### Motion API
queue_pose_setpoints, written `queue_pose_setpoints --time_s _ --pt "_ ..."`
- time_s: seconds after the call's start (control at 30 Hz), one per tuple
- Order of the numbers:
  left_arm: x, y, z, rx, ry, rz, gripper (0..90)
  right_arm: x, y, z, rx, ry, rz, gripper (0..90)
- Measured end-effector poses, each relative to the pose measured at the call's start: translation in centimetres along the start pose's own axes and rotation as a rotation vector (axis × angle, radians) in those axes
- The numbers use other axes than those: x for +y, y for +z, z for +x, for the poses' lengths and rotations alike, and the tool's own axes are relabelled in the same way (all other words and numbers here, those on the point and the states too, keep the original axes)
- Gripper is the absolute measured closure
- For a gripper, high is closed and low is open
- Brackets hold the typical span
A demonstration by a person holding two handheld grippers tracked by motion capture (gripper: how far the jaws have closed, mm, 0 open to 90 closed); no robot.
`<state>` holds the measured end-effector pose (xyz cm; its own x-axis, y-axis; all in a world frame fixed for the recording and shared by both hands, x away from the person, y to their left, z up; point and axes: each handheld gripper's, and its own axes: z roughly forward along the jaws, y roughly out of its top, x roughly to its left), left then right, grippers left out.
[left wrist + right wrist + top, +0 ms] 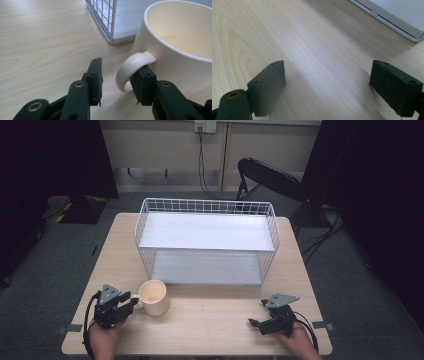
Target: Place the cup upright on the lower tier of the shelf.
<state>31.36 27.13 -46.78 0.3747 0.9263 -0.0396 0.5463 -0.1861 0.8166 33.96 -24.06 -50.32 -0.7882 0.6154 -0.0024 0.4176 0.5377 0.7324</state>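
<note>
A cream mug (154,297) stands upright on the tabletop (210,320), mouth up, just ahead of the left tongs (131,301). Its handle (130,71) sticks out level toward those tongs, so the mug's handle-to-body line runs straight on from them.

In the left gripper view the left tongs (120,80) straddle the handle: one jaw sits inside the loop, against the handle's inner side by the mug wall, and the other stands off on the outer side with a gap of bare wood between it and the handle. They are half-narrowed and not clamped on anything.

Beyond the mug, farther from both tongs, stands a white wire rack (207,242), its near corner close to the mug.

The right tongs (256,315) lie low over the tabletop, well apart from the mug, jaws spread wide with bare wood between them.
</note>
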Motion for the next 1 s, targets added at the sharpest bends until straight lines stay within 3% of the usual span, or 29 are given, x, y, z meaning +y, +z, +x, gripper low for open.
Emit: queue_pose_setpoints --time_s 0.37,1.0 --pt "0.07 -0.05 0.0 -0.01 -0.014 0.006 66.7 0.0 0.0 0.0 0.0 0.0 0.0 12.6" --pt "0.15 -0.06 -0.02 -0.019 -0.025 -0.022 78.6 0.0 0.0 0.0 0.0 0.0 0.0 12.6"
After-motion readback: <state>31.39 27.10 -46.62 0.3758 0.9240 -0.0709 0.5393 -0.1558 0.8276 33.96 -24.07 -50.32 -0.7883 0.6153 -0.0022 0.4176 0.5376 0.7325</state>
